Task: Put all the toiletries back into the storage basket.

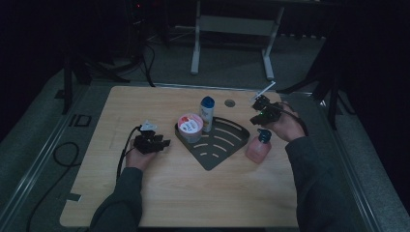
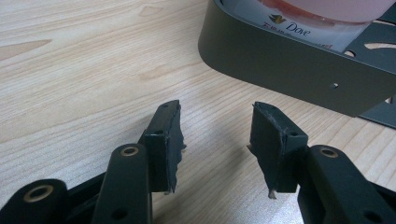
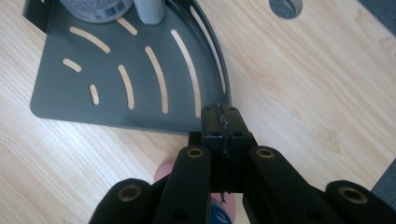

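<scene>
A dark grey corner shelf tray (image 1: 227, 145) lies mid-table, slotted (image 3: 107, 100). In it stand a white tub with a pink lid (image 1: 190, 125), labelled Dove (image 2: 299, 29), and a white bottle with a blue cap (image 1: 207, 113). A pink pump bottle with a blue top (image 1: 258, 146) stands just right of the tray. My left gripper (image 1: 163, 143) hovers left of the tray, open and empty (image 2: 215, 140), facing the tray's wall (image 2: 289, 65). My right gripper (image 1: 256, 116) is held above the tray's right edge, jaws pressed together with nothing between (image 3: 223, 126).
A round grommet hole (image 1: 230, 103) sits in the wooden tabletop (image 1: 183, 193) behind the tray. Cables trail off the left edge. A white desk frame (image 1: 232, 29) stands on the floor beyond the table.
</scene>
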Motion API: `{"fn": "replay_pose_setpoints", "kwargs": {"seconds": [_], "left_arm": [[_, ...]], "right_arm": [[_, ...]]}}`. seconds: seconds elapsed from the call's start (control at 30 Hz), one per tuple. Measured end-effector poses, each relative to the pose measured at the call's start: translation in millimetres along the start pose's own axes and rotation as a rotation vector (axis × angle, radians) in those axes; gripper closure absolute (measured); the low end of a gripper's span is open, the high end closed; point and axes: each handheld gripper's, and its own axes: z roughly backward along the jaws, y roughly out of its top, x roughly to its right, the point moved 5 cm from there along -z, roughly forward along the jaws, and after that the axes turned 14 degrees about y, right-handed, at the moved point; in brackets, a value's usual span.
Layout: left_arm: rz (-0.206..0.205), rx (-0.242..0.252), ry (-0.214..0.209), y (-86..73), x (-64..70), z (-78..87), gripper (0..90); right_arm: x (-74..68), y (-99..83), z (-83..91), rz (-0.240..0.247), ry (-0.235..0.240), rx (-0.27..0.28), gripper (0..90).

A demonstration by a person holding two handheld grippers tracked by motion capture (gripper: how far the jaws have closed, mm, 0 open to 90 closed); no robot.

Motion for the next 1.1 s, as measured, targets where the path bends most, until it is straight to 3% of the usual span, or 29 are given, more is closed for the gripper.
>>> {"fn": "replay_pose_setpoints", "kwargs": {"seconds": [0.37, 0.5, 1.1], "left_arm": [[-0.003, 0.001, 0.003, 0.0, 0.3, 0.0, 52.9], [-0.002, 0.001, 0.003, 0.0, 0.3, 0.0, 52.9], [-0.004, 0.001, 0.003, 0.0, 0.5, -0.1, 52.9]], "right_arm": [[2.3, -18.2, -2.1, -0.046, -0.024, -0.01, 89.9], [1.0, -19.5, -2.2, -0.049, -0.011, -0.002, 89.9], [-38.1, -25.8, -3.5, 0.065, 0.047, -0.033, 89.9]]}}
